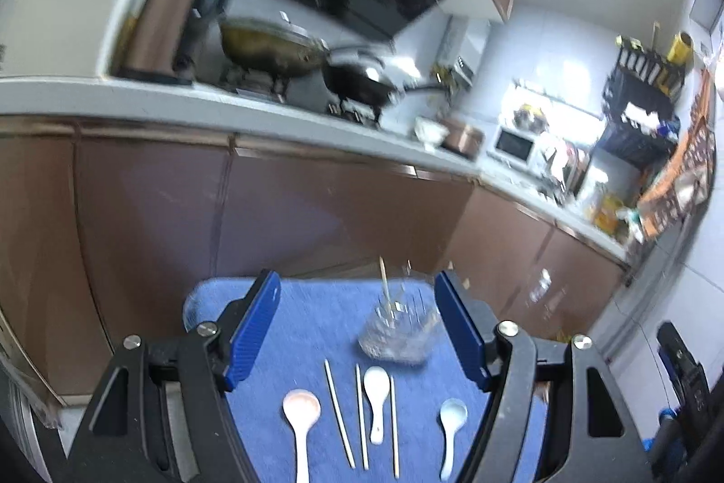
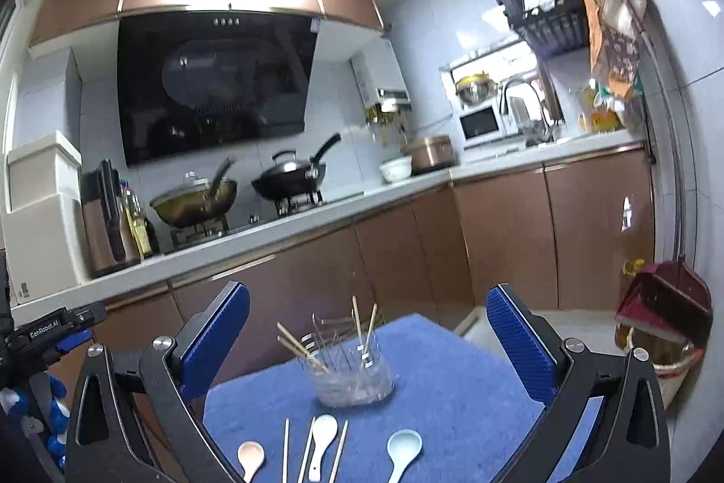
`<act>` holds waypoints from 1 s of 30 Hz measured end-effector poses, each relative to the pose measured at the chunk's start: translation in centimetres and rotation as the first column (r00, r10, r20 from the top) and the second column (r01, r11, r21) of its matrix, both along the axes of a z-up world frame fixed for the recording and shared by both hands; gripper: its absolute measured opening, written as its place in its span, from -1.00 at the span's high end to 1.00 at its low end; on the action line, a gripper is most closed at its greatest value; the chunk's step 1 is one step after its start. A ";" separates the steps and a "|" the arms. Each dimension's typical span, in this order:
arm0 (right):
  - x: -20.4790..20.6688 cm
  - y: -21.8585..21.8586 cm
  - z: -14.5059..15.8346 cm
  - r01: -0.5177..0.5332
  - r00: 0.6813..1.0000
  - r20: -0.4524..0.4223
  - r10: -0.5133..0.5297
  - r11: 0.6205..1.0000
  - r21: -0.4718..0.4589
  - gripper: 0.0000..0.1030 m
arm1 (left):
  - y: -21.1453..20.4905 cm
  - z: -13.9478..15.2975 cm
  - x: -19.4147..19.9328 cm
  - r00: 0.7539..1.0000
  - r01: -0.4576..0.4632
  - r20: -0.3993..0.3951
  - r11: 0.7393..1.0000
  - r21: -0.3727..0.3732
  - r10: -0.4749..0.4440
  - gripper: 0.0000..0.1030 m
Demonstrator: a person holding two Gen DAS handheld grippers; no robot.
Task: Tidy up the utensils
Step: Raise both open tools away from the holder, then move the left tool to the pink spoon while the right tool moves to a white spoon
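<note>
**Utensils laid out, both grippers empty above the near edge**

Utensils lie in a loose row on the blue mat (image 2: 452,383), near edge, in front of a clear glass holder (image 2: 353,374). Left to right in the right wrist view: pink spoon (image 2: 250,456), chopstick (image 2: 285,451), chopstick (image 2: 307,453), white spoon (image 2: 322,440), chopstick (image 2: 339,453), pale blue spoon (image 2: 402,449). Same order in the left wrist view, where the holder (image 1: 398,329) is blurred.

Holder stands upright near the middle of the mat and already has several chopsticks (image 2: 359,322) in it, leaning at mixed angles with tips upward. Judged as the collection point, set centrally so either hand can reach it.

Orientation: all 3 spoons lie bowl-end toward the holder, handles toward the cameras. Loose chopsticks run the same way, long axes roughly parallel, slightly fanned. Handles near the grippers should suit a pinch on the handle end.

Left gripper (image 1: 357,324): jaws wide apart, nothing between the pads. Right gripper (image 2: 369,342): jaws likewise spread wide, empty. Both hang above the row, touching nothing.
</note>
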State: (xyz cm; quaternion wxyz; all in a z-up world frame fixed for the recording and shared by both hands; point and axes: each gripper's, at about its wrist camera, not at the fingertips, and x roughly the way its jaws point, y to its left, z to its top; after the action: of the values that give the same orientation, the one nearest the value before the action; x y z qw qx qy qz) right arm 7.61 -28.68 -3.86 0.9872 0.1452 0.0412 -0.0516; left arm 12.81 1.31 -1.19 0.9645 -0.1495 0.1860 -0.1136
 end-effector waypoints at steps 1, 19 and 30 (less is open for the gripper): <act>0.3 0.1 -0.3 -0.008 1.000 -0.018 0.008 1.000 0.000 -0.99 | -0.4 -0.6 0.6 0.999 0.023 -0.030 1.000 0.011 -0.023 -0.34; 10.8 1.9 -8.9 -0.343 0.854 -0.377 0.359 0.933 0.111 0.01 | -2.5 -12.5 9.7 0.902 0.197 -0.397 0.980 0.025 -0.172 -0.33; 20.6 3.4 -18.1 -0.476 0.639 -0.542 0.546 0.834 0.280 0.33 | -0.8 -18.7 14.1 0.835 0.248 -0.510 0.969 0.011 -0.207 -0.32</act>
State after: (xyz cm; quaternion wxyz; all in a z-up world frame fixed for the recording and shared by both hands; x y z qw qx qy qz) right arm 28.23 -25.33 -21.92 0.8853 0.1582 0.3945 0.1888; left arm 26.86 0.54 -19.85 0.8667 -0.1136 0.4522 -0.1771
